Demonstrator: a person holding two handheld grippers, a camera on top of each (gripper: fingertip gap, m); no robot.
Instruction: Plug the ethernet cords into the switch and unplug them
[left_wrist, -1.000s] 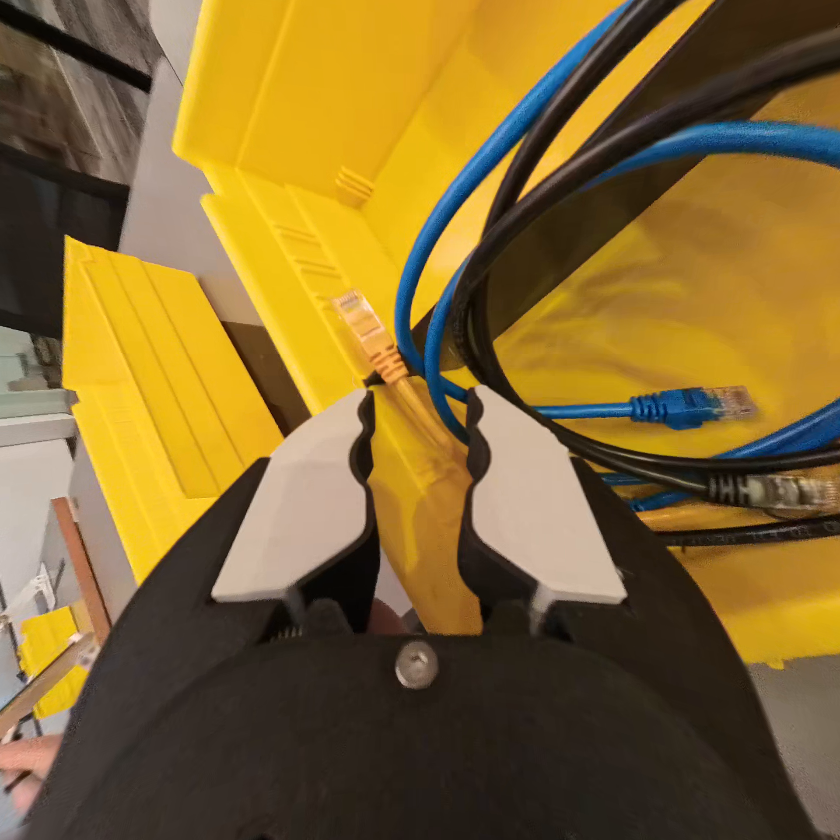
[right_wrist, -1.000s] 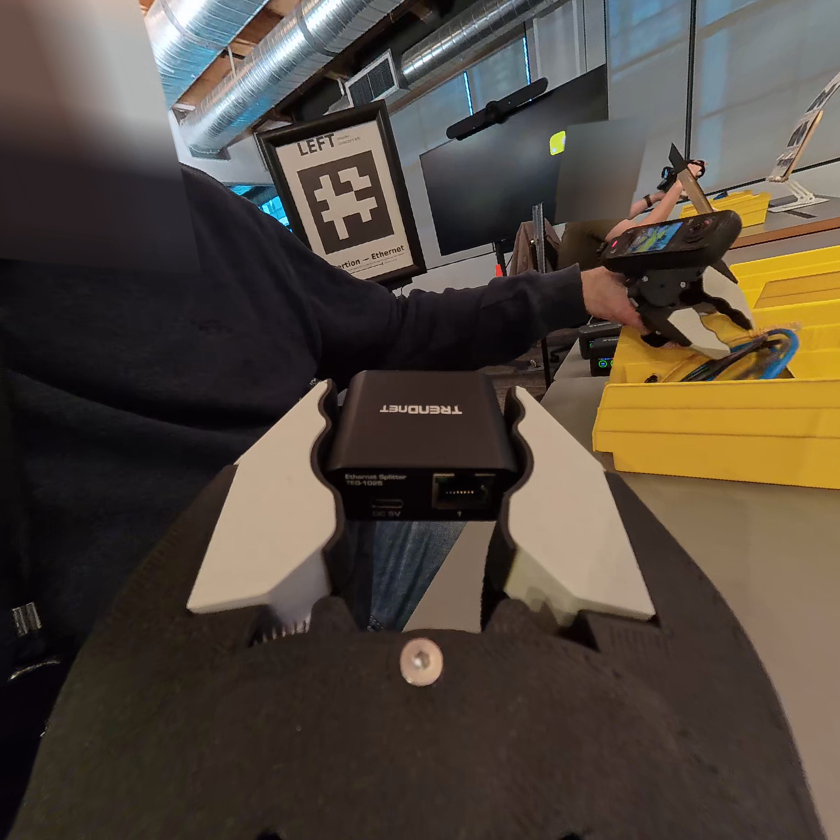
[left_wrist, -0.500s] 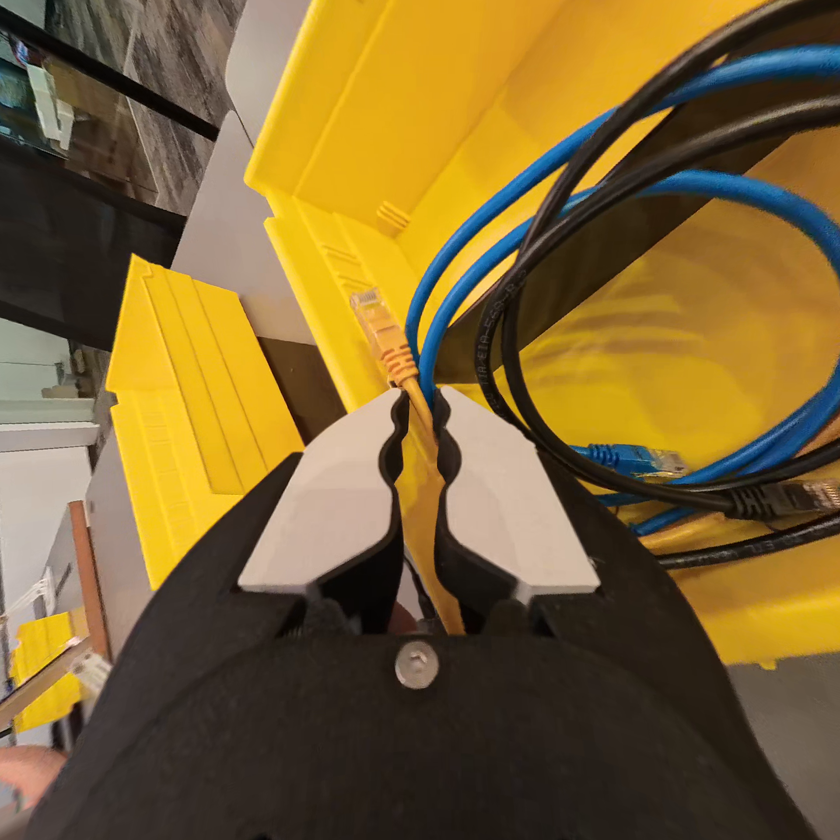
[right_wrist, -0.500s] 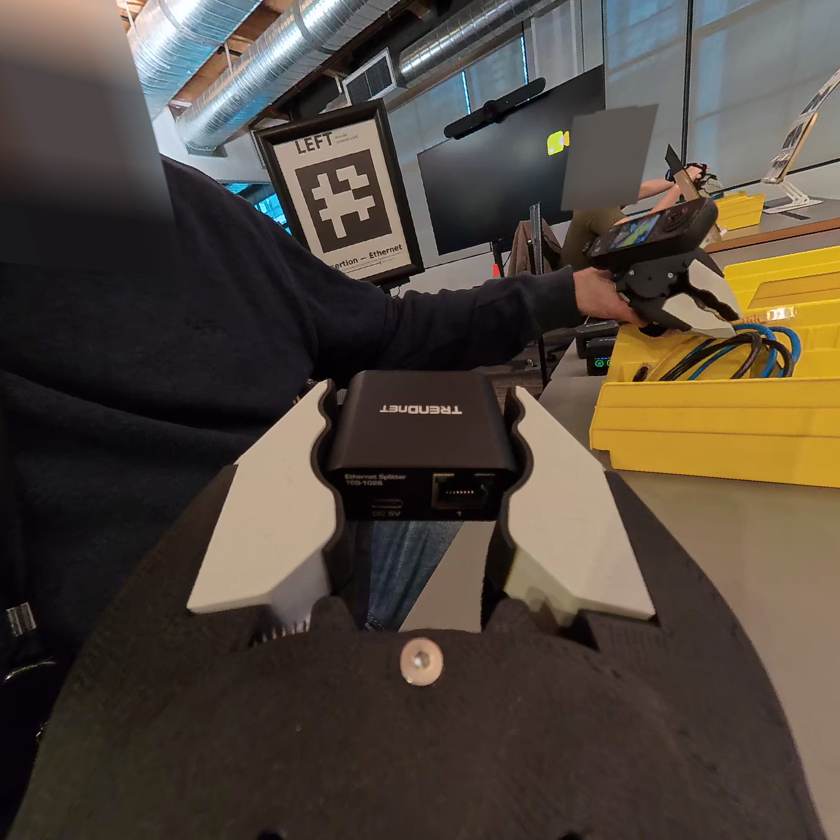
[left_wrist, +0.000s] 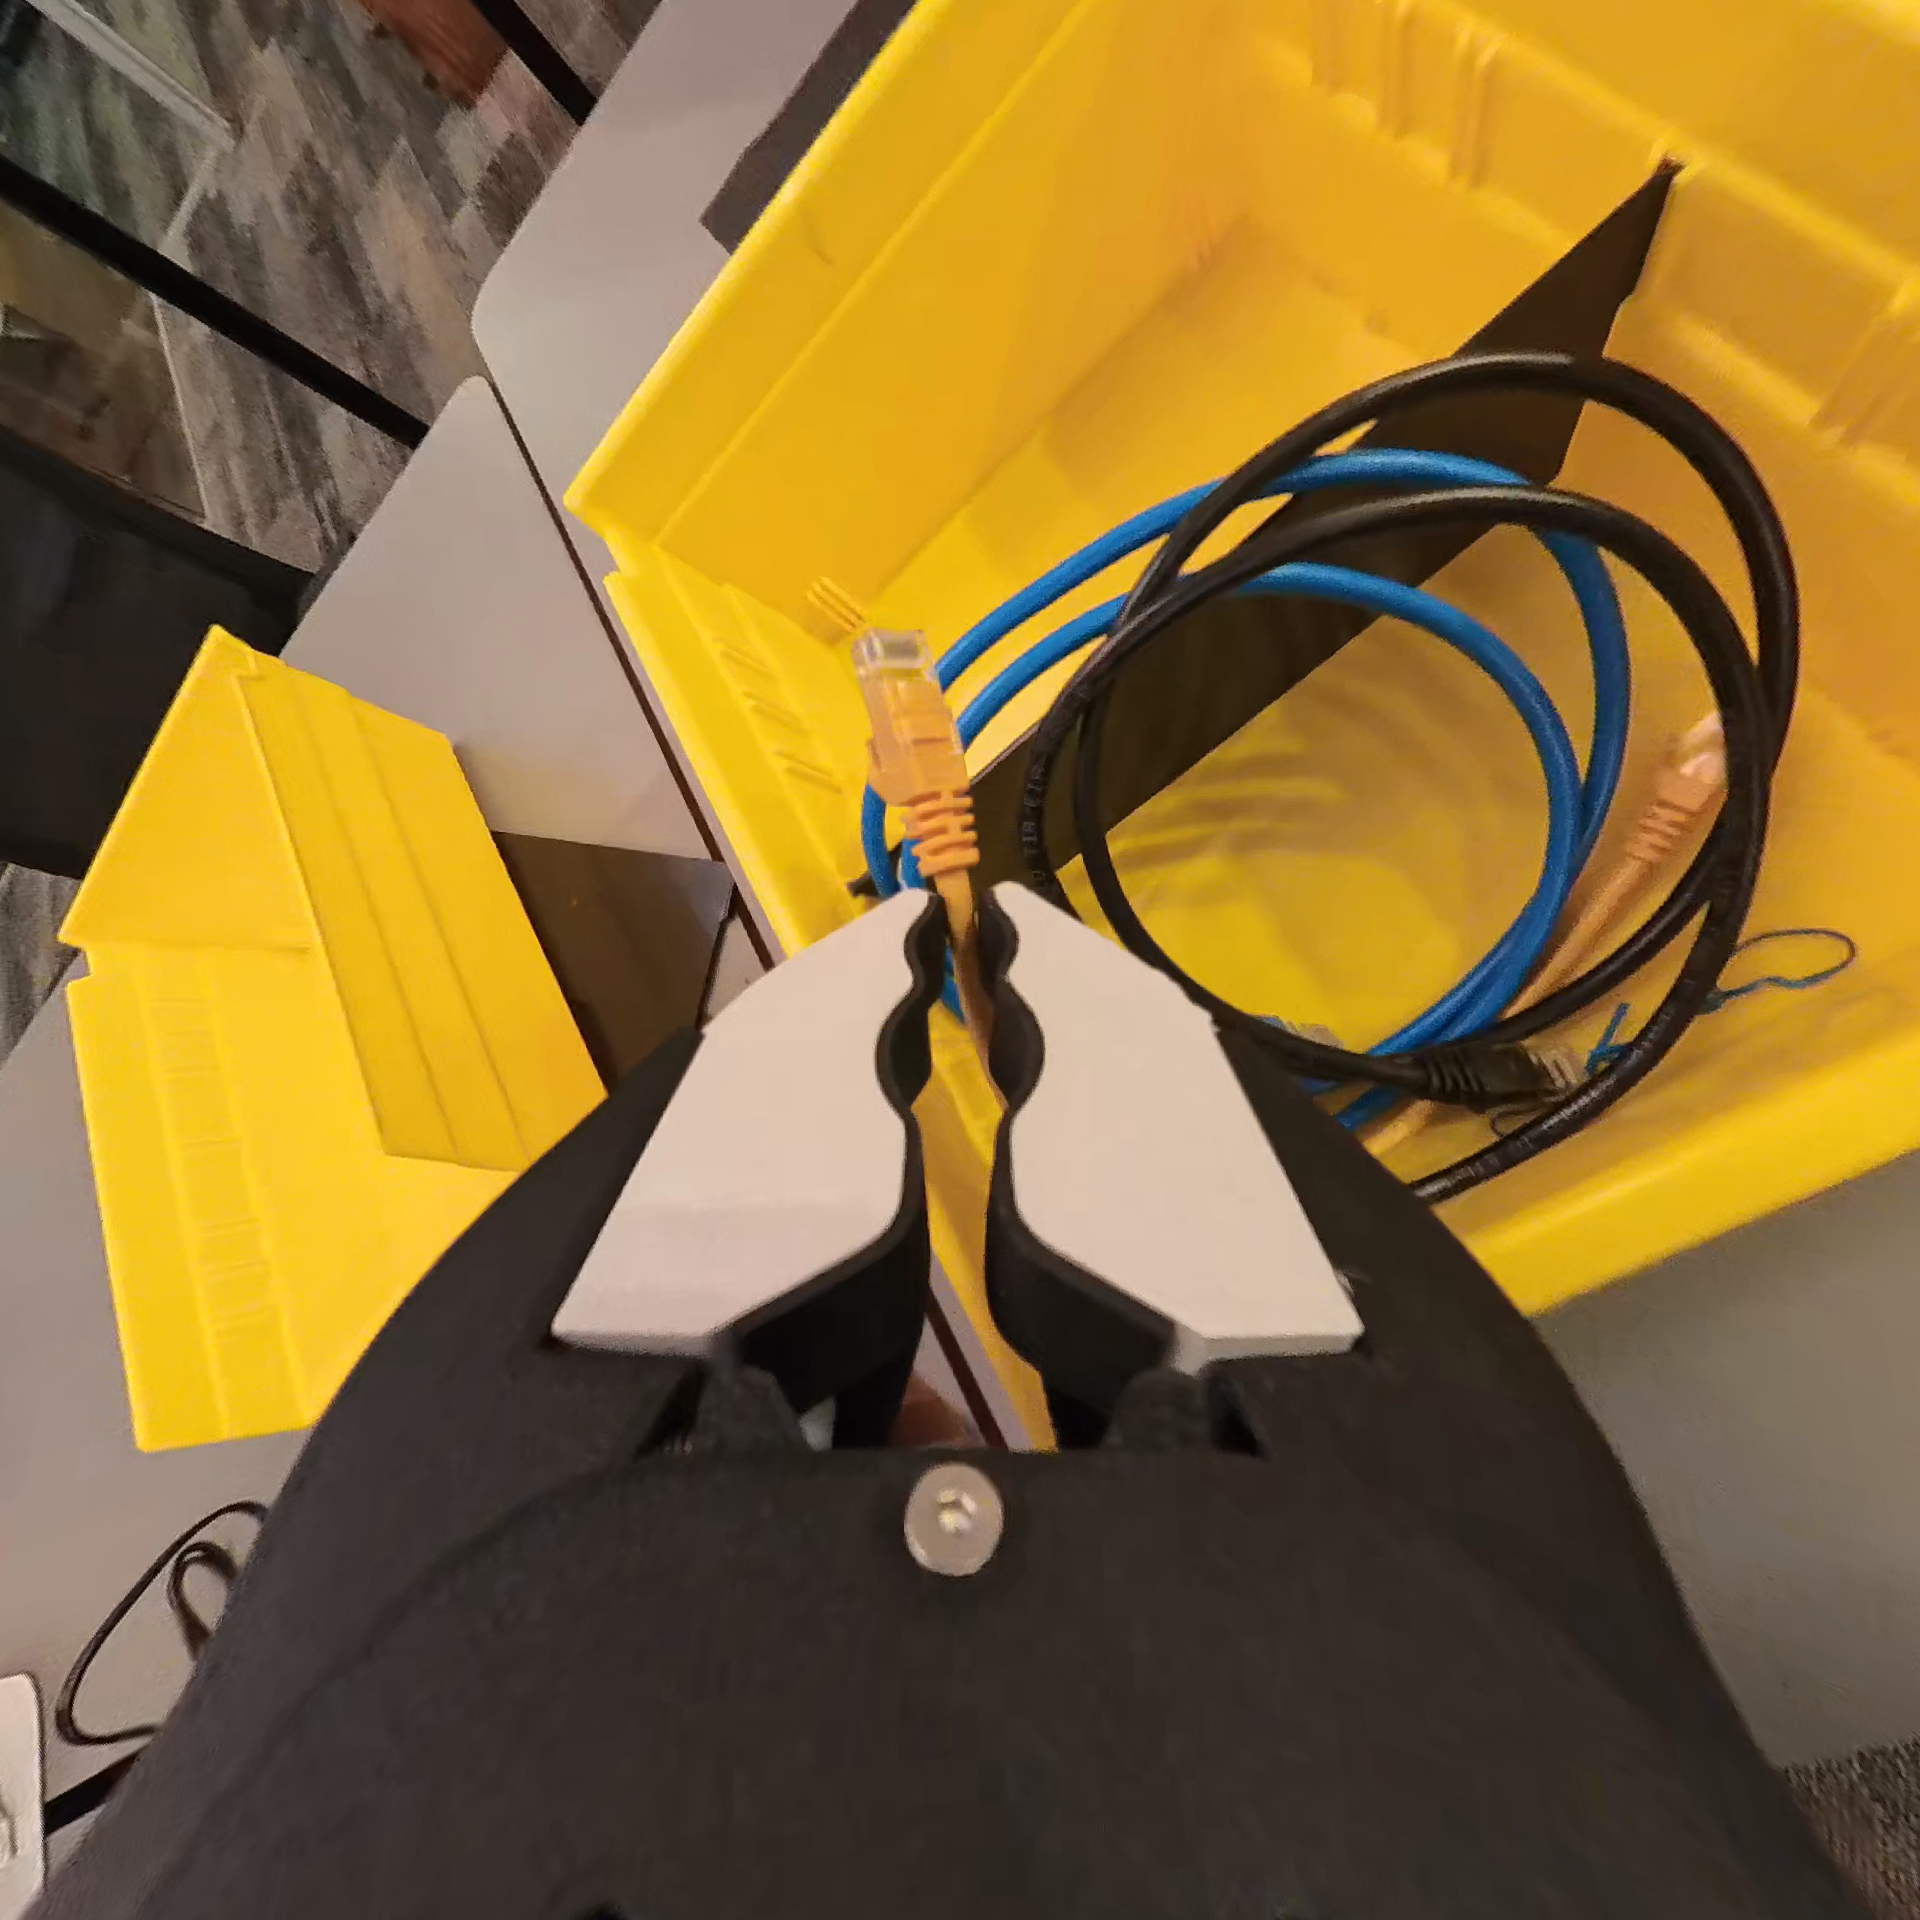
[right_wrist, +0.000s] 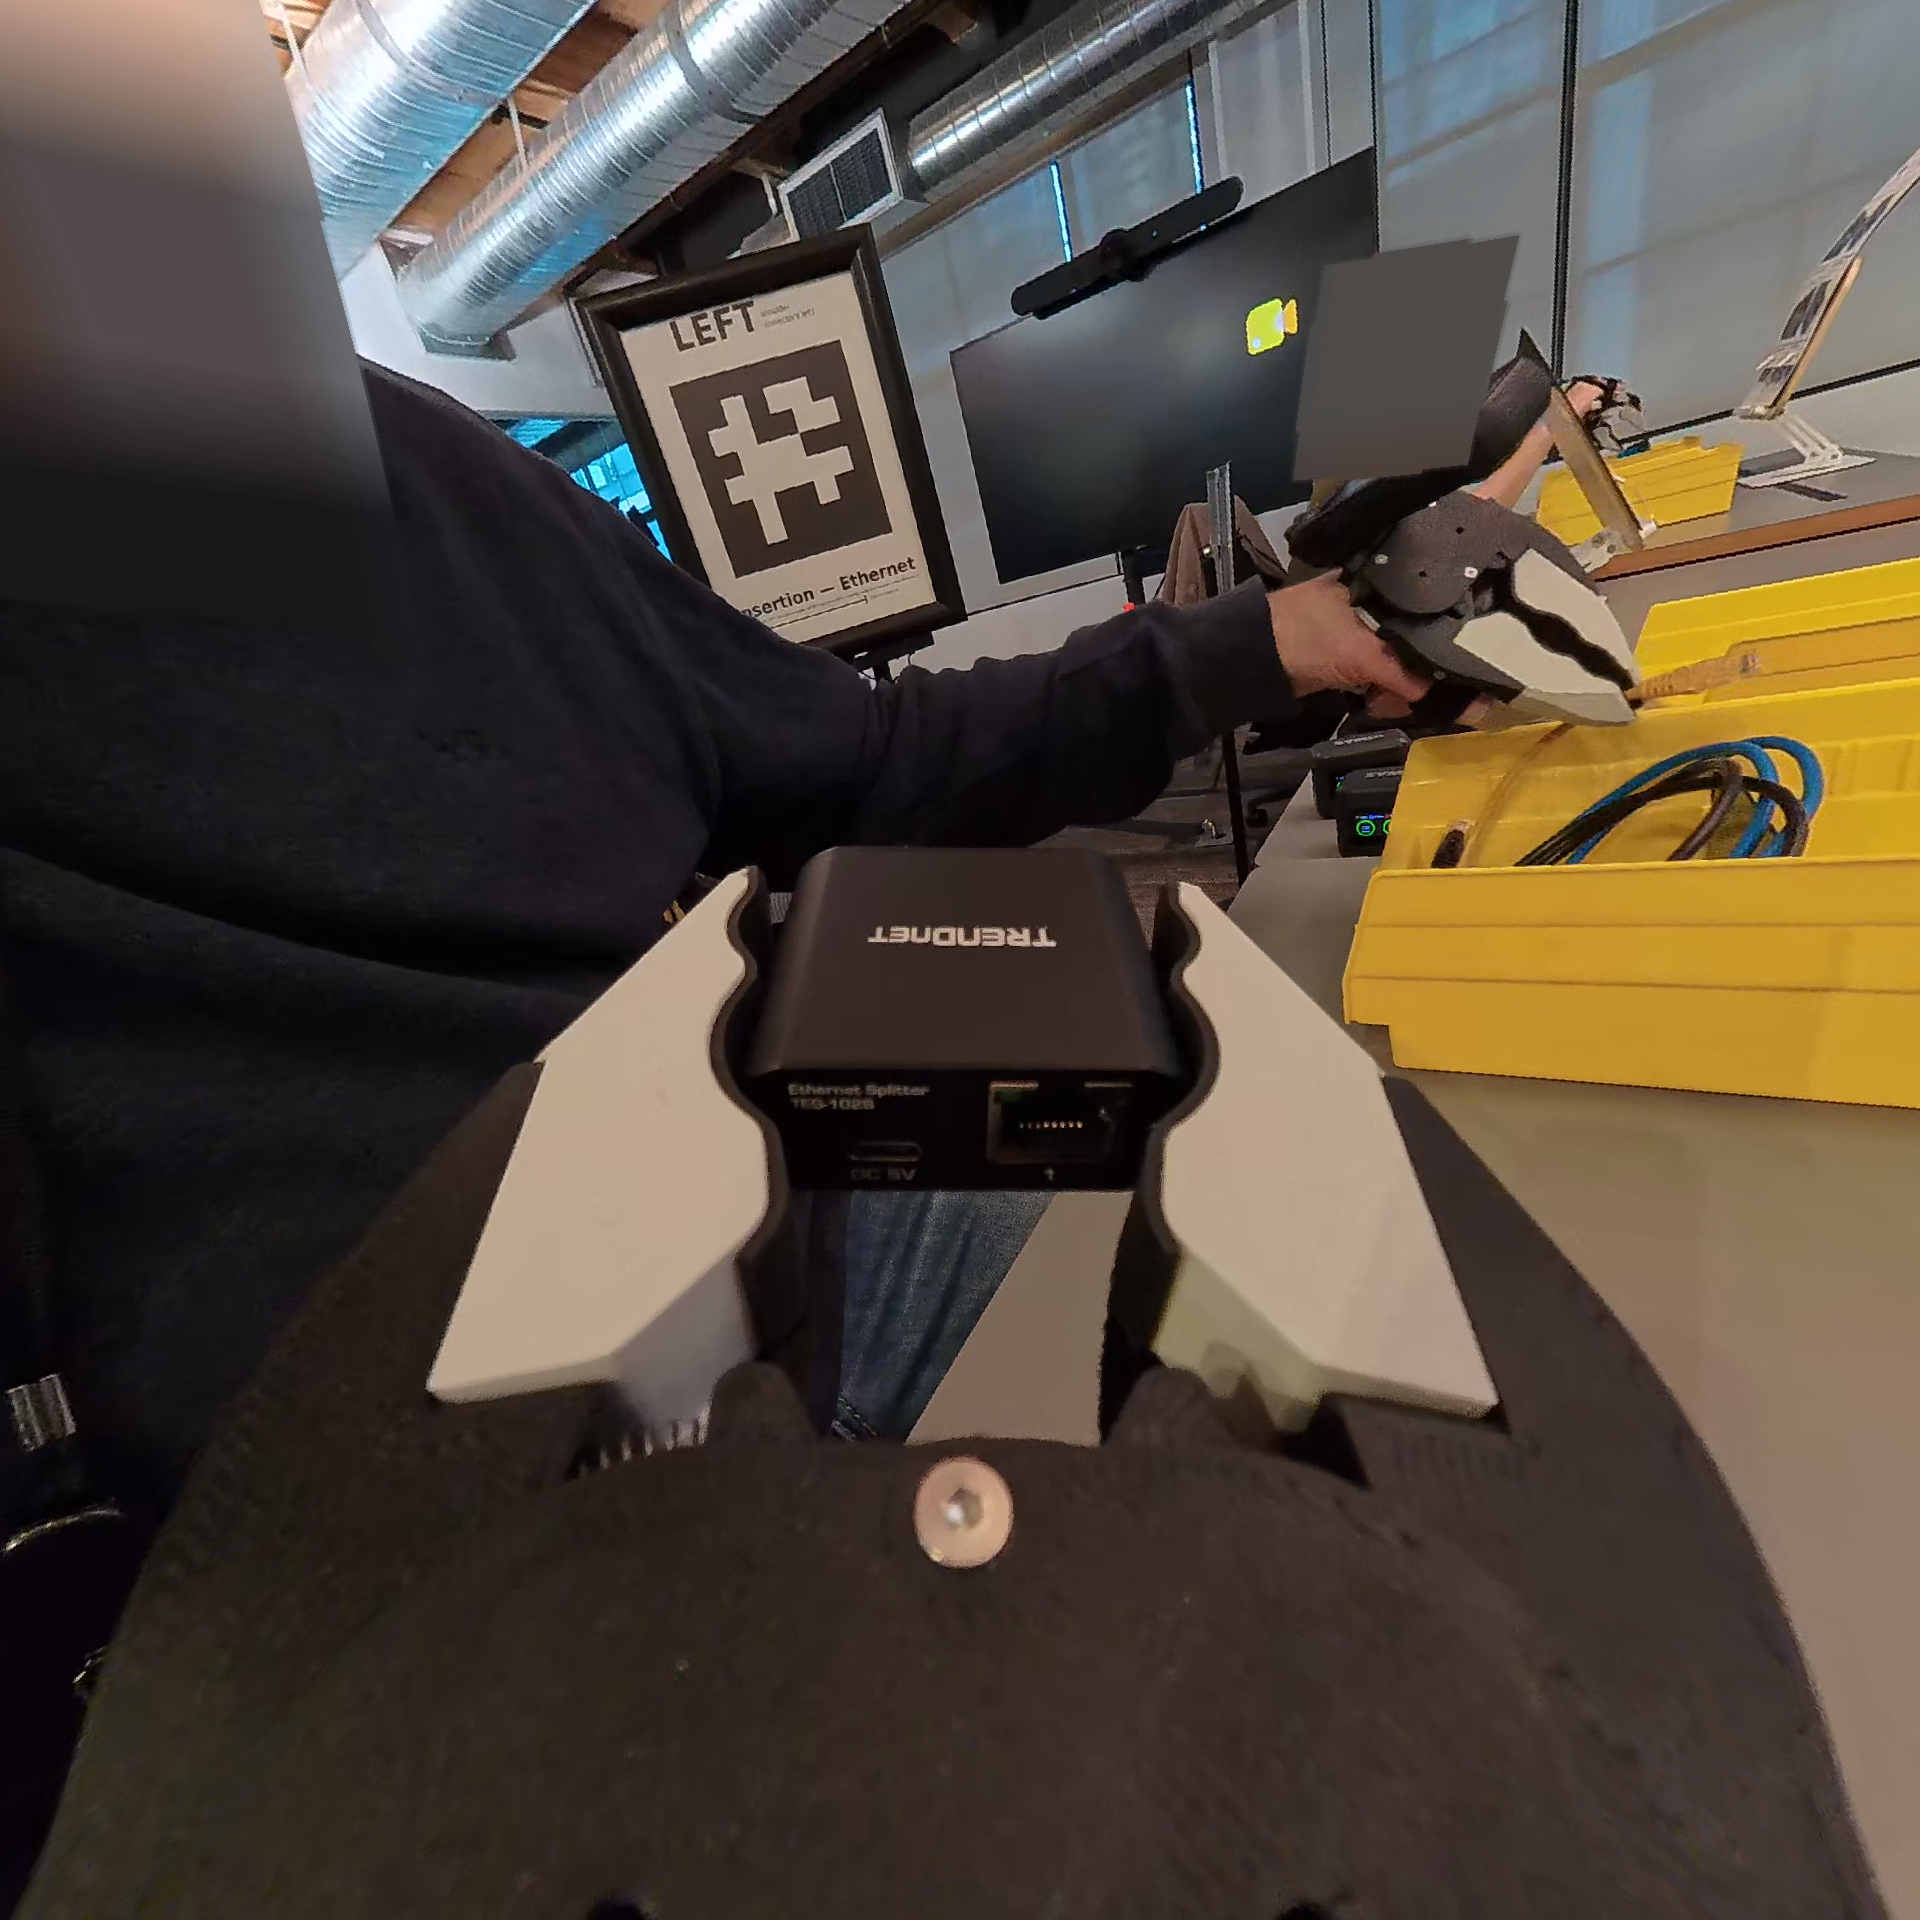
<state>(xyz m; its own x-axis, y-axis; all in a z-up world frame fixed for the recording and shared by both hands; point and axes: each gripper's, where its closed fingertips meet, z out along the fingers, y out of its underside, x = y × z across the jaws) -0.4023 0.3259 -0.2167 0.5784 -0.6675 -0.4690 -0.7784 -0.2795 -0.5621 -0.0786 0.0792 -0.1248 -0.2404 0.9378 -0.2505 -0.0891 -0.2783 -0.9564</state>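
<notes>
While orange cord (left_wrist: 923, 750) lifts | yellow bin (left_wrist: 1714, 1195): blue cord (left_wrist: 1558, 727), black cord (left_wrist: 1756, 665)

place: open-plan office or lab workspace
ceiling: bare metal ducts (right_wrist: 582, 156) and wood beams overhead
walls: glass partitions (right_wrist: 1714, 208), big dark screen (right_wrist: 1143, 416) on a stand with a camera bar (right_wrist: 1127, 260) on top
floor: grey patterned carpet (left_wrist: 260, 281)
furniture: grey tables (right_wrist: 1662, 1247) carrying yellow bins (right_wrist: 1621, 987)
sign: framed marker poster (right_wrist: 774, 457) on an easel
</notes>
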